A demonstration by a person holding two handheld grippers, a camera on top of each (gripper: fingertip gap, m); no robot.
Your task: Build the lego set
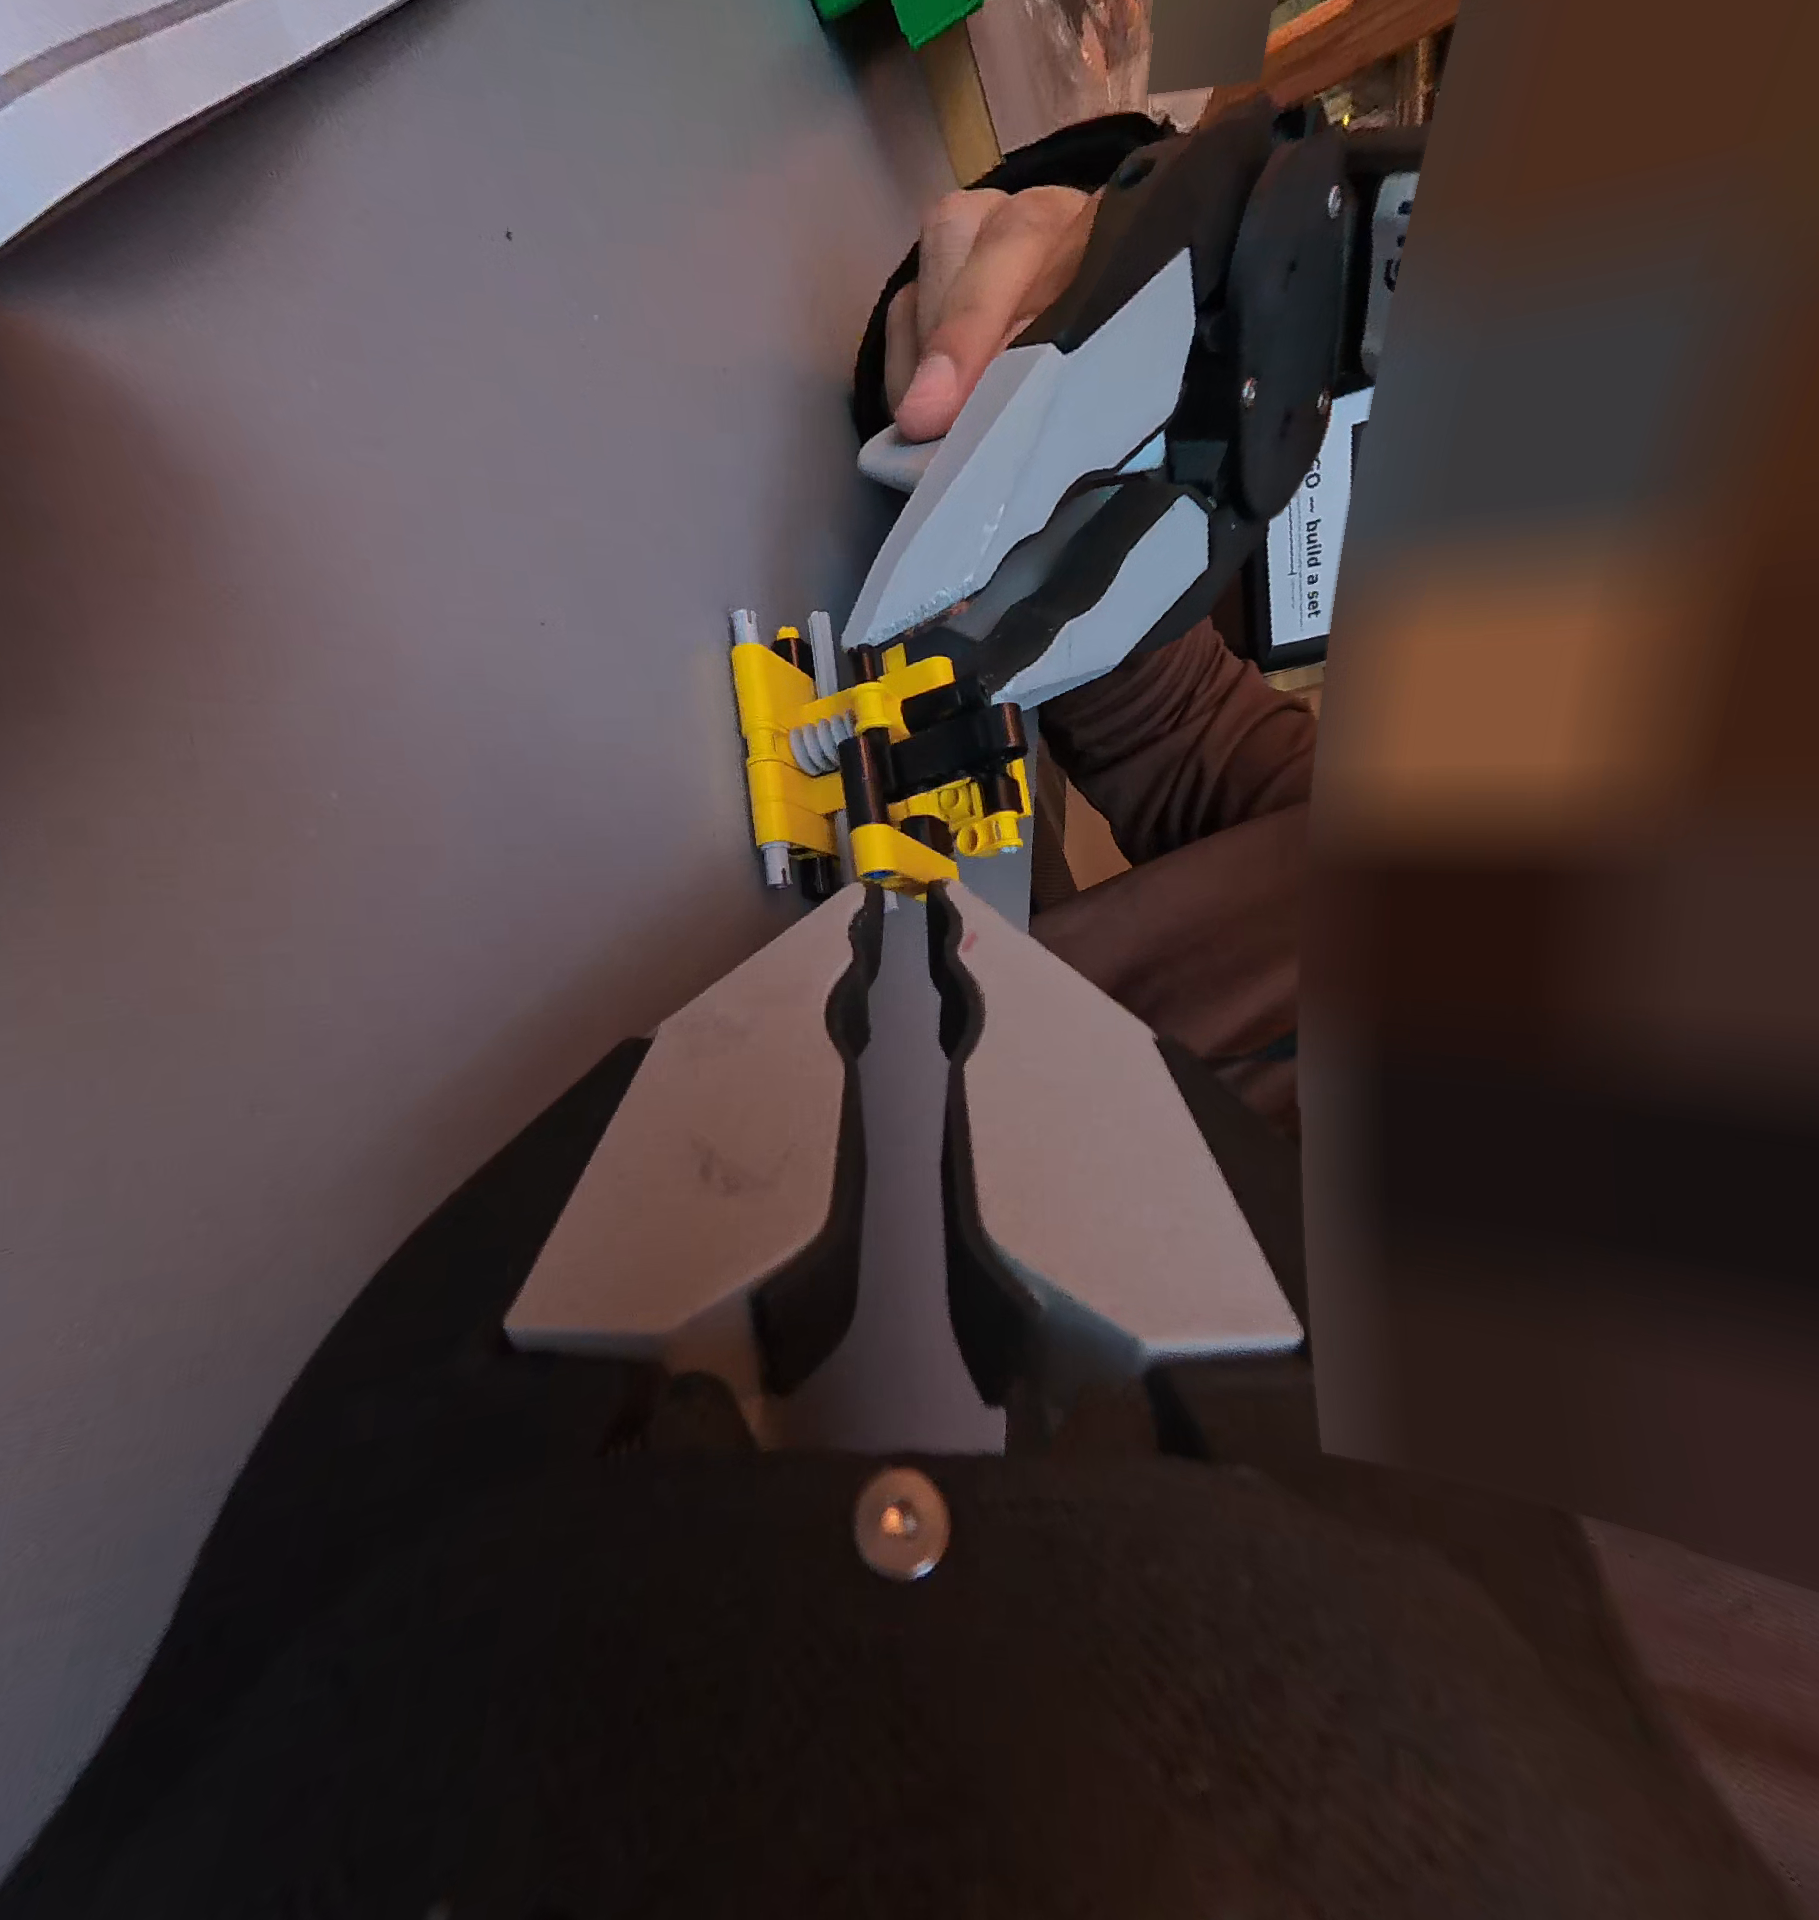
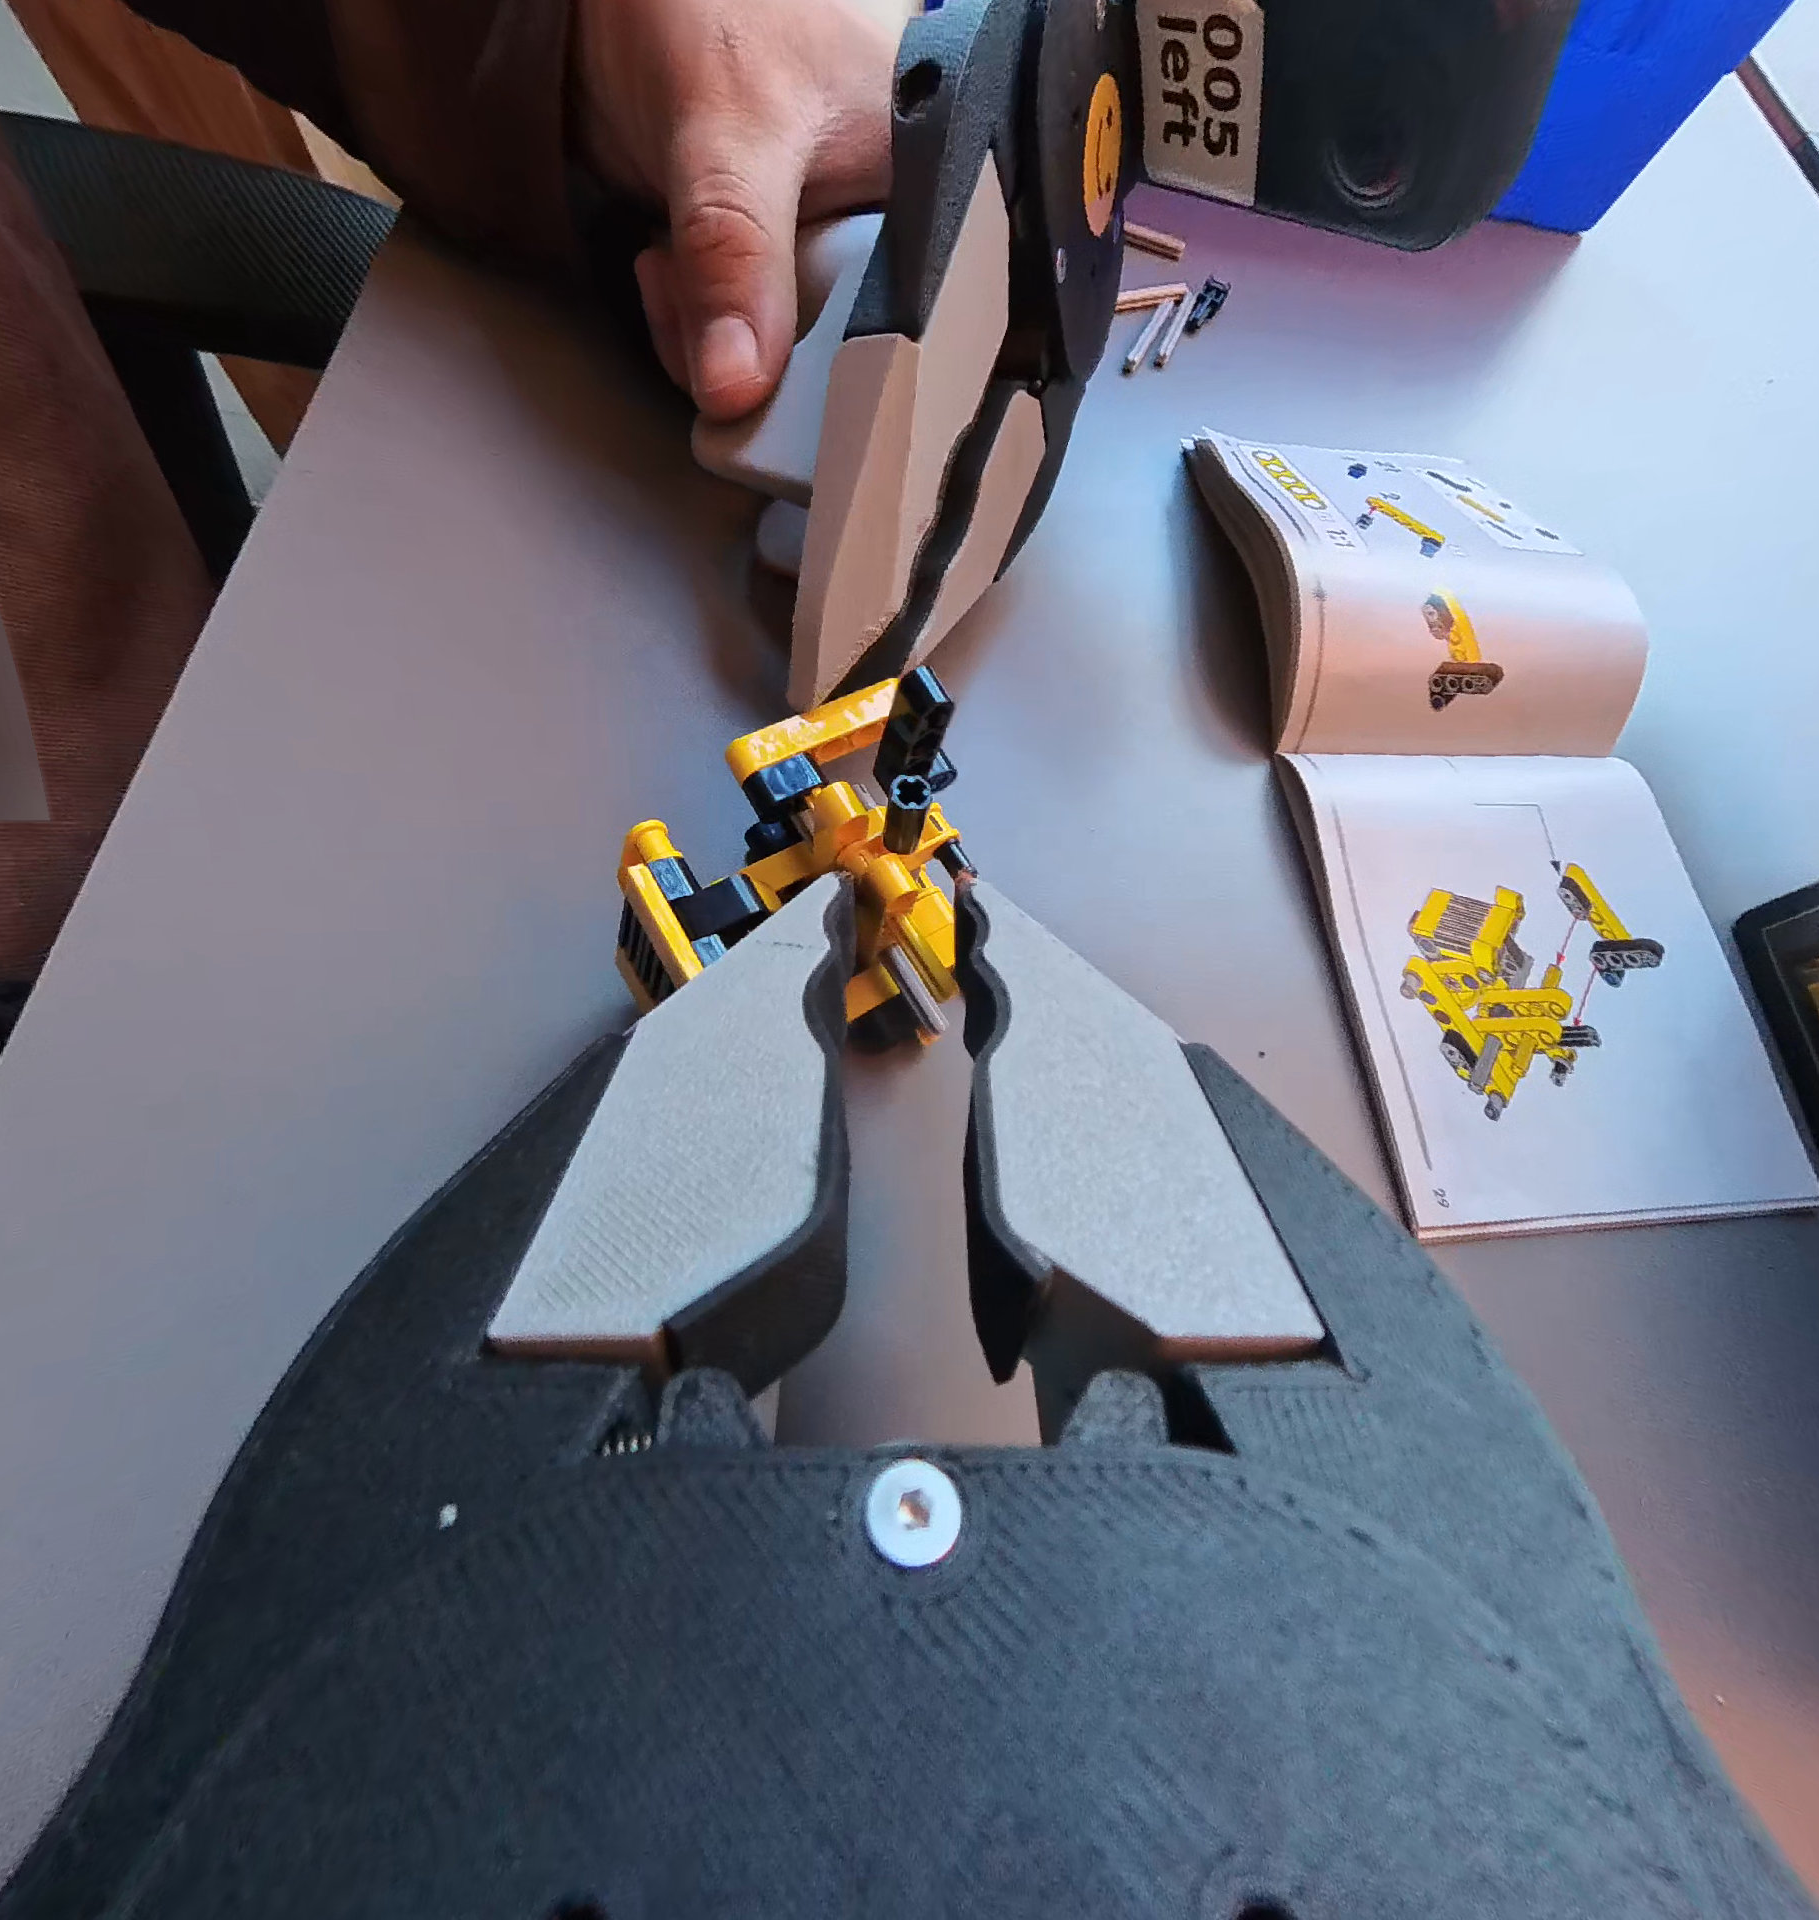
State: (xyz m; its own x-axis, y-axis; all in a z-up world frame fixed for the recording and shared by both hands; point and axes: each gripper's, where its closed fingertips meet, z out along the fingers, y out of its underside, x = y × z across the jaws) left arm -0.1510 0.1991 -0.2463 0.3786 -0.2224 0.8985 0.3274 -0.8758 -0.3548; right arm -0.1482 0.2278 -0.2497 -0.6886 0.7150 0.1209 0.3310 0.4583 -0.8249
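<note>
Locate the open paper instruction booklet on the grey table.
In the right wrist view, the open paper instruction booklet lies on the grey table, right of the yellow-and-black lego model.

Left tool point(image 1: 897, 896): black textured printed body, one silver screw point(image 1: 902, 1523) set centrally near the base. Fingers point(image 1: 718, 1132) are pale grey wedge-shaped blocks lined with black wavy-edged pads. Right tool point(image 2: 900, 902): same build, black layered-print body, silver hex-socket screw point(image 2: 912, 1513), grey wedge fingers point(image 2: 692, 1132) with visible print hatching, black scalloped pads. The left tool's round black side plate carries a yellow round sticker point(image 2: 1100, 156) and a white label. The person wears a brown long sleeve point(image 1: 1185, 748).
</note>
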